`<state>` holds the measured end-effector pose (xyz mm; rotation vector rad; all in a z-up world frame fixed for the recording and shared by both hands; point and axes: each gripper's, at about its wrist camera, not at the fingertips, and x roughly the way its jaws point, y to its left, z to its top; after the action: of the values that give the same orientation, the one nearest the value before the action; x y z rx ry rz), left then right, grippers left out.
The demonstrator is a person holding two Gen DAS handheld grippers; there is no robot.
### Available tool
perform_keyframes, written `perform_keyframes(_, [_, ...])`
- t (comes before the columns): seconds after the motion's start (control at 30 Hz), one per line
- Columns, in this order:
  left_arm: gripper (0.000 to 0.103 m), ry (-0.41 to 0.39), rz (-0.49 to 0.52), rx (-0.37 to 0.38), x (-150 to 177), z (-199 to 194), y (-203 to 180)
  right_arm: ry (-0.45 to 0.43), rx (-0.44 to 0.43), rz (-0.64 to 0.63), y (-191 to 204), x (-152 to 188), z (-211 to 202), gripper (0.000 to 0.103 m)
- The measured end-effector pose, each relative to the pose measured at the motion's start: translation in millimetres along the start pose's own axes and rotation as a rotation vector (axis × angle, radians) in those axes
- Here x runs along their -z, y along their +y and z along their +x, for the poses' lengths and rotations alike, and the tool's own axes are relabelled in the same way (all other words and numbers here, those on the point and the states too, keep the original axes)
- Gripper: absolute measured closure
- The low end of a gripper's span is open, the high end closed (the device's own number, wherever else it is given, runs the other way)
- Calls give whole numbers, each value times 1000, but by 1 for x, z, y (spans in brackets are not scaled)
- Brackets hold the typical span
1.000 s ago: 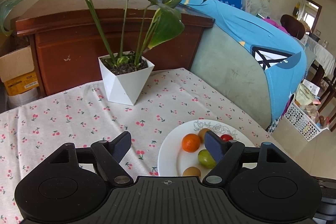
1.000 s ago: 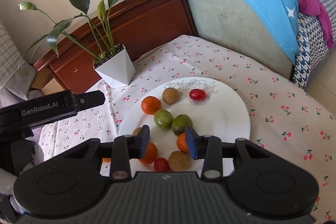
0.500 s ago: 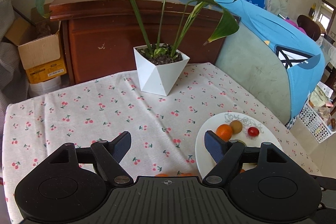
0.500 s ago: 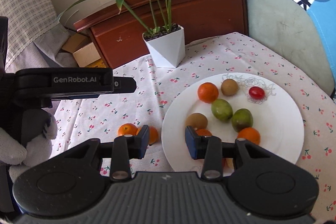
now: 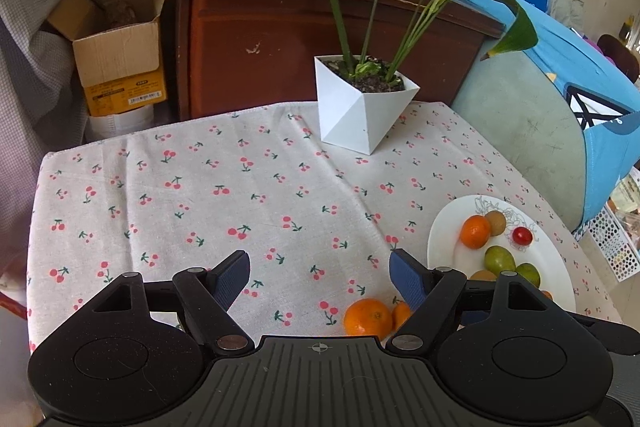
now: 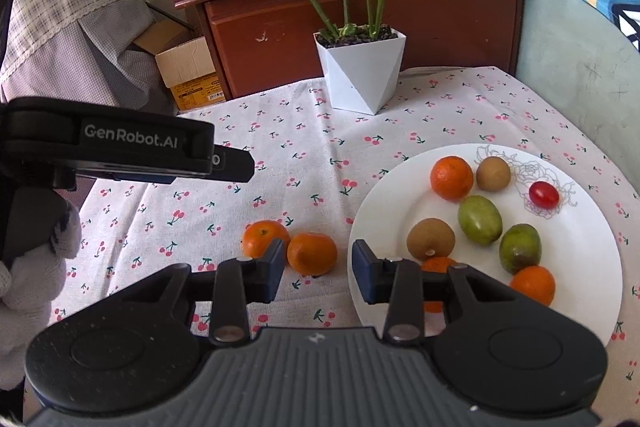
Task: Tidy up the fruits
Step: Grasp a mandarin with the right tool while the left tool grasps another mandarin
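Note:
A white plate (image 6: 592, 267) on the cherry-print cloth holds several fruits: oranges, kiwis, green fruits and a cherry tomato (image 6: 543, 194). Two oranges lie on the cloth left of the plate, one nearer it (image 6: 312, 253) and one further left (image 6: 264, 235). My right gripper (image 6: 319, 269) is open and empty, just above and in front of the nearer orange. My left gripper (image 5: 320, 277) is open and empty over the cloth; the two loose oranges (image 5: 368, 317) sit near its right finger. The plate shows at the right of the left wrist view (image 5: 444, 239).
A white faceted pot with a leafy plant (image 6: 362, 67) stands at the table's back edge. Behind are a brown wooden cabinet (image 6: 360, 7), a cardboard box (image 6: 188, 67) and a sofa with a blue cover (image 5: 580, 99). The left gripper's body (image 6: 120, 151) reaches in from the left.
Both grippers have swung left, away from the plate. The two loose oranges on the cloth now lie in front of the right gripper. Both stay open and empty.

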<state>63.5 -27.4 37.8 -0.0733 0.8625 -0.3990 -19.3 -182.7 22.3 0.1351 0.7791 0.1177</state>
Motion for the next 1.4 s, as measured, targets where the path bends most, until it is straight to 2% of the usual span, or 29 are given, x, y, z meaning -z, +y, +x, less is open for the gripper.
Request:
perform_keyframes(0.3, [25,11,-24,4,0,-3,11,-14,47,-107,13,0,10,68])
perform_keyframes(0.43, [25,12,-32,3,0,-4,14,-14,47,-147,19,0,13,73])
perform_keyframes(0.87, [25,18,-38,0,2,-6,17,17,21,-145,20,-5,14,74])
perform_keyframes(1.27, [25,38,-12,19,6,-3,15,25,49,-181,24,-1,19,73])
perform_keyframes(1.4, [25,47,4,23,11,-1,13,20,28,-127,15,-1,13,74])
